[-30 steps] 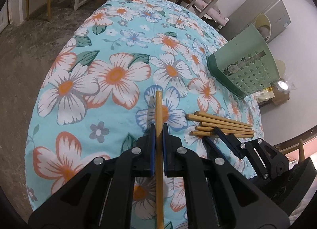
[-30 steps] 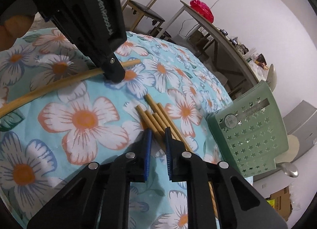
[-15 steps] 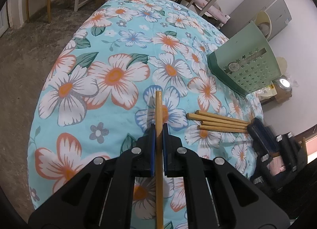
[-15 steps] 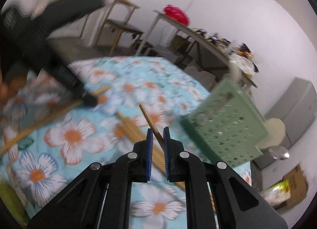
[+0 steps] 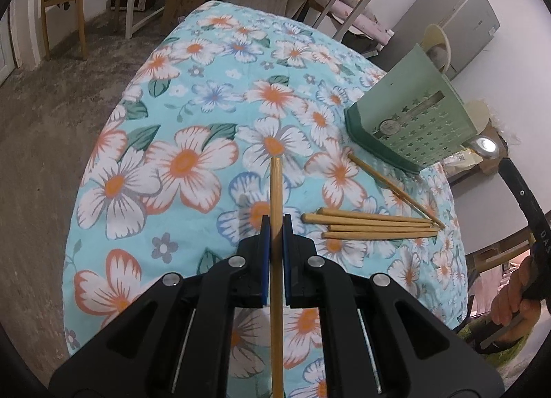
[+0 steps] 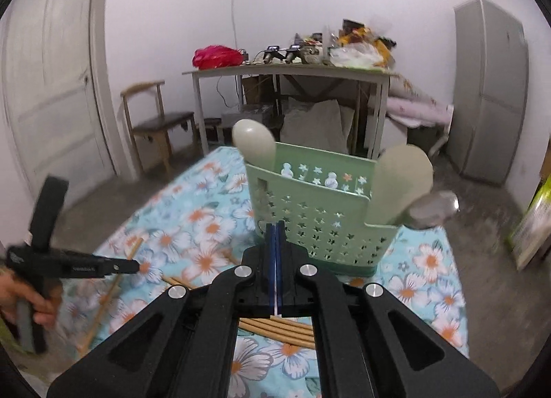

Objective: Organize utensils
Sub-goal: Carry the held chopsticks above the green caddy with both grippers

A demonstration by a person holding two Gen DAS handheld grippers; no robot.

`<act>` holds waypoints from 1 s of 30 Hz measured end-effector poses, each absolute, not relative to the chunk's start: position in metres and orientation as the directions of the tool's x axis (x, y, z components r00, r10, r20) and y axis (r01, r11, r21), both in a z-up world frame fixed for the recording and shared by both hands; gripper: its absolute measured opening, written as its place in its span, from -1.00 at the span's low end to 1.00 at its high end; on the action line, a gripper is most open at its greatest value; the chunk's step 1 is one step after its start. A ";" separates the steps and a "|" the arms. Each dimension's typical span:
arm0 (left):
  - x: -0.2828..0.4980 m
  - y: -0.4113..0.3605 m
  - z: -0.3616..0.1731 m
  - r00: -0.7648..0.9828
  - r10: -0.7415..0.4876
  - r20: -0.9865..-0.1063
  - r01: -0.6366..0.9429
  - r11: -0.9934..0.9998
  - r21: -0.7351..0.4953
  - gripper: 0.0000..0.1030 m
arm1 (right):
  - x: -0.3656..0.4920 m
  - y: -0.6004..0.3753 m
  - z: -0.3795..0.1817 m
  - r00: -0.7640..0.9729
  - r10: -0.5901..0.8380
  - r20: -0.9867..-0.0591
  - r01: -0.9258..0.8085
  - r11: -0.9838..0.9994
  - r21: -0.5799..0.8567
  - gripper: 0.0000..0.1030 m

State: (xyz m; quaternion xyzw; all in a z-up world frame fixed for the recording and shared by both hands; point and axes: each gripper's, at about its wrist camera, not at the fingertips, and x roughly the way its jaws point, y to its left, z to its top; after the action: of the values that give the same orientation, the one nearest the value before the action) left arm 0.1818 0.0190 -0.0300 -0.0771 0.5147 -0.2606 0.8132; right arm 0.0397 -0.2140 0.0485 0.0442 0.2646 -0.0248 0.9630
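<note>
The right gripper [image 6: 274, 226] has lifted from the floral-clothed surface [image 5: 193, 88], its jaws just closing empty, one chopstick [image 5: 392, 188] dropped beside the green star-pierced plastic basket [image 5: 413, 122]. Four wooden chopsticks [image 5: 375, 224] lie bundled; the left gripper [image 5: 273, 226] clamps a fifth bamboo chopstick [image 5: 276, 198].

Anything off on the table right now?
One stray chopstick lies askew. It runs diagonally from near the base of the green utensil basket to the far tips of the four chopsticks, which lie parallel on the floral cloth. The right claw is shut on nothing, so the stray one may have been dropped.
</note>
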 end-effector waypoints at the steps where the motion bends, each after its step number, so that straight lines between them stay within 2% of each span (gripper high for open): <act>1: 0.182 0.018 -0.030 0.334 -0.502 -0.797 0.346 0.852 -0.392 -0.90 | 0.041 -0.218 0.047 0.857 0.001 -0.516 0.054 0.994 0.092 -0.99; 5: 0.184 0.016 -0.033 0.325 -0.496 -0.805 0.347 0.855 -0.386 -0.90 | 0.054 -0.221 0.031 0.809 0.098 -0.580 -0.023 0.990 0.136 -0.99; 8: 0.188 0.013 -0.039 0.313 -0.495 -0.811 0.342 0.855 -0.390 -0.90 | 0.079 -0.211 0.010 0.744 0.135 -0.655 -0.085 0.991 0.107 -0.85; 10: 0.190 0.011 -0.042 0.310 -0.489 -0.816 0.341 0.858 -0.384 -0.90 | 0.102 -0.201 -0.007 0.690 0.146 -0.709 -0.139 0.988 0.067 -0.55; 12: 0.192 0.010 -0.046 0.306 -0.483 -0.821 0.337 0.861 -0.380 -0.90 | 0.119 -0.189 -0.020 0.661 0.134 -0.739 -0.189 0.982 0.009 -0.44; 21: 0.196 0.009 -0.052 0.298 -0.480 -0.825 0.321 0.864 -0.387 -0.90 | 0.178 -0.151 -0.071 0.583 0.046 -0.811 -0.306 0.937 -0.167 -0.44; 23: 0.196 0.010 -0.053 0.295 -0.480 -0.826 0.321 0.864 -0.388 -0.90 | 0.182 -0.149 -0.074 0.586 0.044 -0.809 -0.314 0.933 -0.176 -0.52; 24: 0.196 0.010 -0.053 0.293 -0.481 -0.826 0.324 0.863 -0.387 -0.90 | 0.183 -0.147 -0.074 0.585 0.050 -0.810 -0.323 0.930 -0.177 -0.70; 30: 0.198 0.008 -0.051 0.285 -0.479 -0.830 0.341 0.860 -0.379 -0.90 | 0.172 -0.148 -0.053 0.639 0.049 -0.767 -0.305 0.932 -0.195 -0.75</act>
State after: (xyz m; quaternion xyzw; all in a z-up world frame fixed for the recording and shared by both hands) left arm 0.1976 0.0080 -0.0508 -0.0640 0.5400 -0.2564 0.7991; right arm 0.1717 -0.1484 -0.0530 -0.1551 0.4128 0.0993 0.8920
